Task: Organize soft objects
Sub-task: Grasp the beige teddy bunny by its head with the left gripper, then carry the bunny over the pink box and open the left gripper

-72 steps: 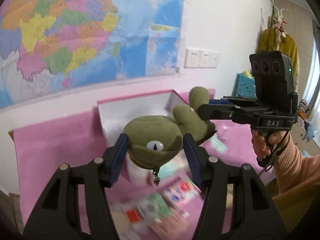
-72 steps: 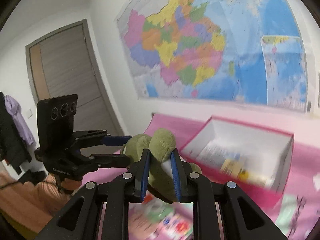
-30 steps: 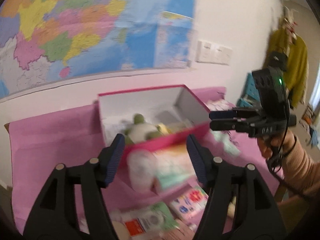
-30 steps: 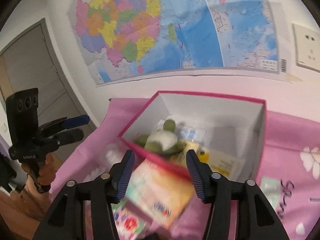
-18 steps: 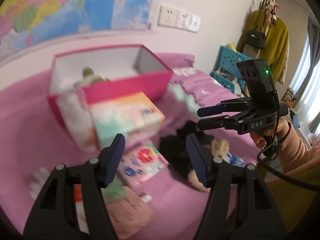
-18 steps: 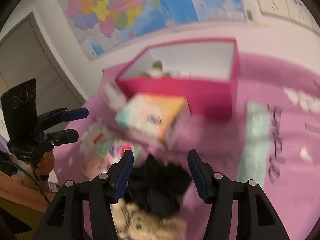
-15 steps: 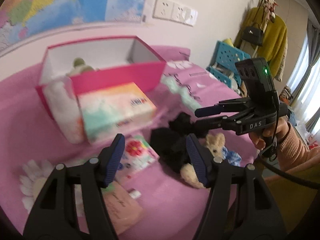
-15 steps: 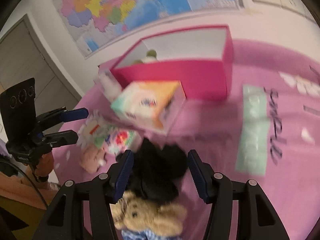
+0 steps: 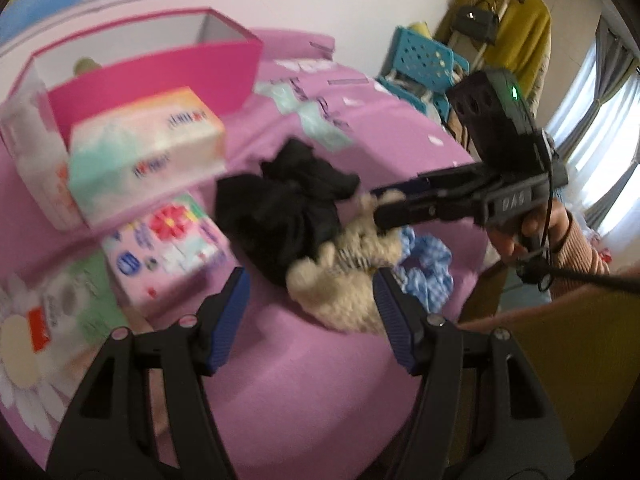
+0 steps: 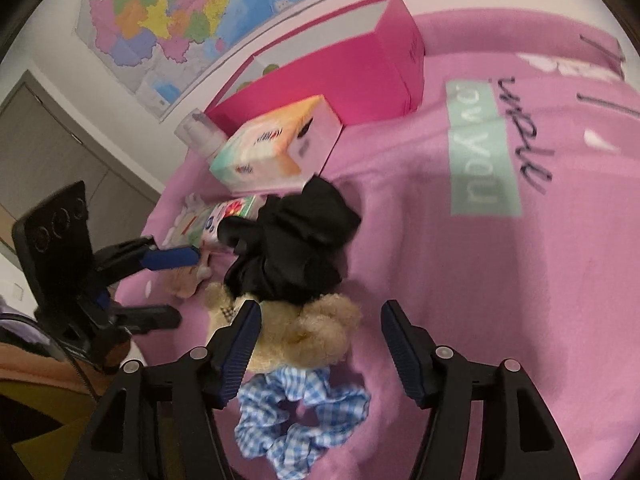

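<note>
A tan plush bear (image 10: 308,328) lies near the front edge of the pink cloth, with a black cloth bundle (image 10: 288,240) on its far side and a blue gingham scrunchie (image 10: 300,420) on its near side. My right gripper (image 10: 320,336) hangs just over the bear; its jaws are opening and no pad presses on it. From the other side my left gripper (image 9: 312,316) stands open, the bear (image 9: 348,276) lying just beyond its fingers. The right gripper (image 9: 376,208) reaches in above the bear. A green plush (image 9: 84,66) sits in the pink box (image 9: 160,80).
A tissue pack (image 9: 144,148) leans on the box front, and flat flowered packs (image 9: 168,240) lie to its left. The table ends just right of the scrunchie (image 9: 428,268). A blue crate (image 9: 424,60) and a hanging yellow coat (image 9: 516,12) stand beyond.
Both grippers let go of the green plush, which now sits in the pink box. They then swung down to the bear and black bundle. The right jaws stand a little wider.
</note>
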